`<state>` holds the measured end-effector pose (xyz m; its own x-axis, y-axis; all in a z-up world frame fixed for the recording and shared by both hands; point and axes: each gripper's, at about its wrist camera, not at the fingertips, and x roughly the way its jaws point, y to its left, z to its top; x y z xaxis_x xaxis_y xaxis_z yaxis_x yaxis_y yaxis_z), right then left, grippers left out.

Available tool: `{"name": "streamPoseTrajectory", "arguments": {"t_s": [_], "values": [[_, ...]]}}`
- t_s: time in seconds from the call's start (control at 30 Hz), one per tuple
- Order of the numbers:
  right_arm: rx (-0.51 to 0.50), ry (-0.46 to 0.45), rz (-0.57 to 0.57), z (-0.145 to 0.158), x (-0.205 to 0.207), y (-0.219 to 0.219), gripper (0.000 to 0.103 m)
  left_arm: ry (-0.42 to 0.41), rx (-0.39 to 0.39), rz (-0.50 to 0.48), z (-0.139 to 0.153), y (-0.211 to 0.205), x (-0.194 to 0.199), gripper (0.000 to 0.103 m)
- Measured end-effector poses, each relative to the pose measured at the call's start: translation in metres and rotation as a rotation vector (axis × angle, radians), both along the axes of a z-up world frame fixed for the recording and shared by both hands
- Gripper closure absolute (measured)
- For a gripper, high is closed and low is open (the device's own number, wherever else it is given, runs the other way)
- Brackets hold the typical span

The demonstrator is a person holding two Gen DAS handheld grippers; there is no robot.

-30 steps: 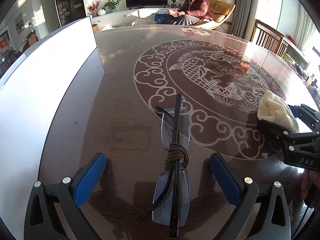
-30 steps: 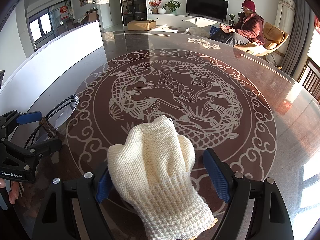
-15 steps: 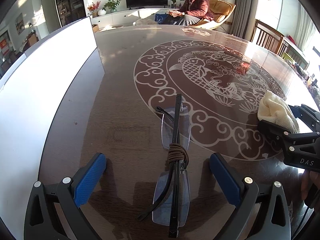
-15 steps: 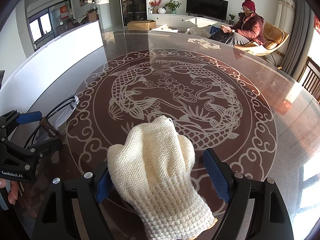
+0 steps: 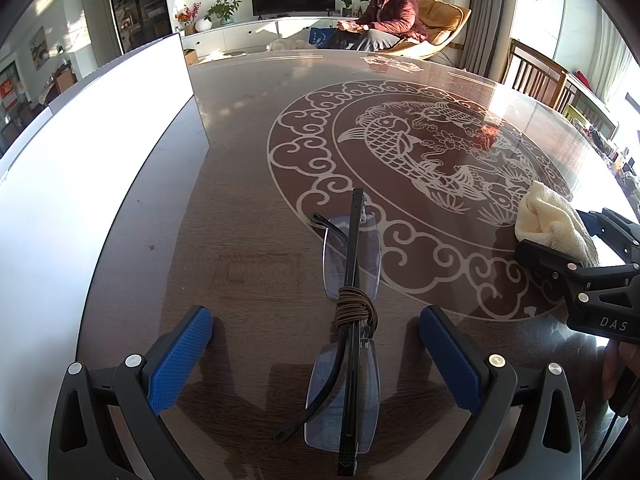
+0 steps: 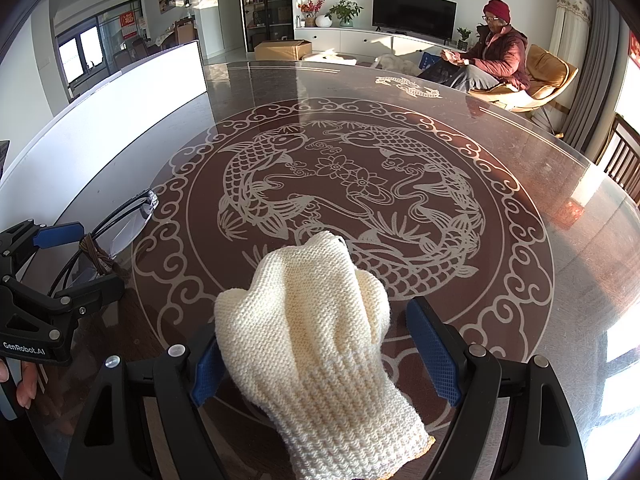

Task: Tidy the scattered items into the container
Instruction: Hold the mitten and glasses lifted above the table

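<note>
Folded rimless glasses (image 5: 350, 312) with a brown cord wound round the bridge lie on the table between the fingers of my left gripper (image 5: 316, 344), which is open around them without touching. A cream knitted glove (image 6: 316, 340) lies flat between the fingers of my right gripper (image 6: 320, 348), which is open; the left pad (image 6: 206, 372) is partly hidden under the glove. The glove also shows in the left wrist view (image 5: 552, 220), and the glasses in the right wrist view (image 6: 116, 232). No container is clearly in view.
The round brown table (image 6: 580, 240) has a white fish pattern under glass. A tall white panel (image 5: 80, 152) stands along the table's left side. A person sits in an armchair (image 6: 500, 56) beyond the far edge. Wooden chairs (image 5: 536, 76) stand at the right.
</note>
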<state>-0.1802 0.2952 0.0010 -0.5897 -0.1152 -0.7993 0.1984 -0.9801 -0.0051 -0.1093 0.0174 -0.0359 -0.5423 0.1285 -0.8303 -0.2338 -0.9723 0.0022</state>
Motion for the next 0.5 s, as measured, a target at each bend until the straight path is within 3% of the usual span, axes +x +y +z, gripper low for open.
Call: {"name": "streamPoseTrajectory", "arguments": {"t_s": [0.5], "values": [[-0.002, 0.000, 0.000, 0.0006, -0.0001, 0.0002, 0.020, -0.002, 0.002, 0.002, 0.0006, -0.0009, 0.0012, 0.000]]}}
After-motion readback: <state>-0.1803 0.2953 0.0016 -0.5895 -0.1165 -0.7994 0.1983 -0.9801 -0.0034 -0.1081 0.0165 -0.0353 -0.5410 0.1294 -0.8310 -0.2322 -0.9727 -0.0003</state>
